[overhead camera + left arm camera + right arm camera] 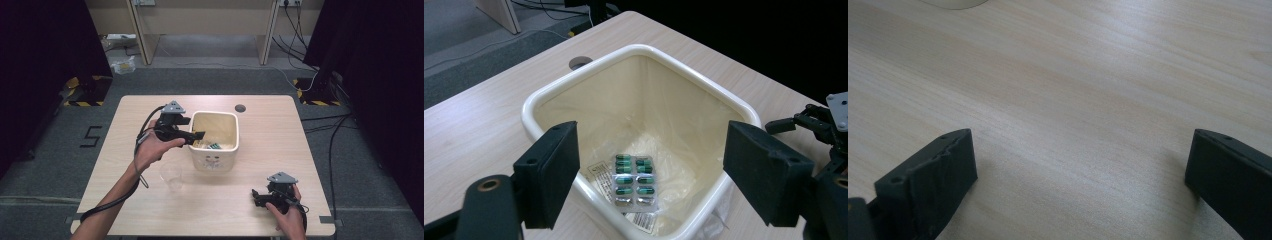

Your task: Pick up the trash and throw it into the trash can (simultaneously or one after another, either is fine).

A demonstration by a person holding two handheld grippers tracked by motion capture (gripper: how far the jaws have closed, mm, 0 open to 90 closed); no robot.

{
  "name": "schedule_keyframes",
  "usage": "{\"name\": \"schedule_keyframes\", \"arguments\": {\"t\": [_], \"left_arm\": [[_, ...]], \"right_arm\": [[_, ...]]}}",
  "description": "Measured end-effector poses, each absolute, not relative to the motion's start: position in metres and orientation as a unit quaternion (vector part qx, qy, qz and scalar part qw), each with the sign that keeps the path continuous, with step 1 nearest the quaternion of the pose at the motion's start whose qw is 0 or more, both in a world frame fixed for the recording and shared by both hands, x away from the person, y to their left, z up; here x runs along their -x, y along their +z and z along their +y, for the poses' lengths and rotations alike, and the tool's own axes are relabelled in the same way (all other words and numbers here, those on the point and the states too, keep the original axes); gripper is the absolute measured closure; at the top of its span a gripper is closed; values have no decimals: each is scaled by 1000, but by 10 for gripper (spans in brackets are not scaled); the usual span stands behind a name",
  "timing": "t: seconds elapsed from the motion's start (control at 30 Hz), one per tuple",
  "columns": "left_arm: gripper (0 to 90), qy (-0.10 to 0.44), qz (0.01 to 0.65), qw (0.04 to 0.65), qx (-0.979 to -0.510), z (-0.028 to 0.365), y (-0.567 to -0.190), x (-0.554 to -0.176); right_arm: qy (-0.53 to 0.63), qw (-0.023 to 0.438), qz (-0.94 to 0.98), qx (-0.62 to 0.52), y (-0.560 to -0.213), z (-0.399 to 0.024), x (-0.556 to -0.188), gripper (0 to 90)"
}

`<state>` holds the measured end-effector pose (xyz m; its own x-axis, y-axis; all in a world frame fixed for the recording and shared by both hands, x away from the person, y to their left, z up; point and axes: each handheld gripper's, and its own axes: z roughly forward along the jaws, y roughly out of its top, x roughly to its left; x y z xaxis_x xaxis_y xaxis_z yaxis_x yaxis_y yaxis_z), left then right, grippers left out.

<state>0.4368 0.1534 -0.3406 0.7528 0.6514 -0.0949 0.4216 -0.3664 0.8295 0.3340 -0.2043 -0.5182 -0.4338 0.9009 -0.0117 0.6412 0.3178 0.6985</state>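
We see a flat silver blister pack of green capsules lying at the bottom of a cream square plastic bin. The pack has two rows of pills and rests on a thin clear plastic liner that covers the inside of the bin. A bit of white printed paper peeks out from under the pack.

From the high view, the bin stands near the middle of the pale wooden bench, and it has a small face drawn on its front wall. The pack shows there as a little green spot inside the bin.

Our left gripper hangs just over the left rim of the bin, held by the left hand. In the left gripper view its two black fingers are spread wide apart, one on each side of the pack, and they hold nothing.

A clear plastic cup stands on the bench just in front of the bin, near the left hand.

Our right gripper rests low by the front right part of the bench, well apart from the bin. In the right gripper view its black fingers are also spread wide over the bare wood, with nothing between them.

A small dark round hole sits in the bench behind the bin.
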Motion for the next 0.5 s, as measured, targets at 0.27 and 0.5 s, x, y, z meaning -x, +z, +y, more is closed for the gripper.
{"name": "schedule_keyframes", "arguments": {"t": [0.27, 0.5], "left_arm": [[221, 129, 335, 461, -812, 171, -343, -428], [217, 128, 339, 460, -811, 183, -345, -420]], "right_arm": [[317, 205, 785, -492, -518, -204, -334, 4], [316, 205, 785, -491, -518, -204, -334, 4]]}}
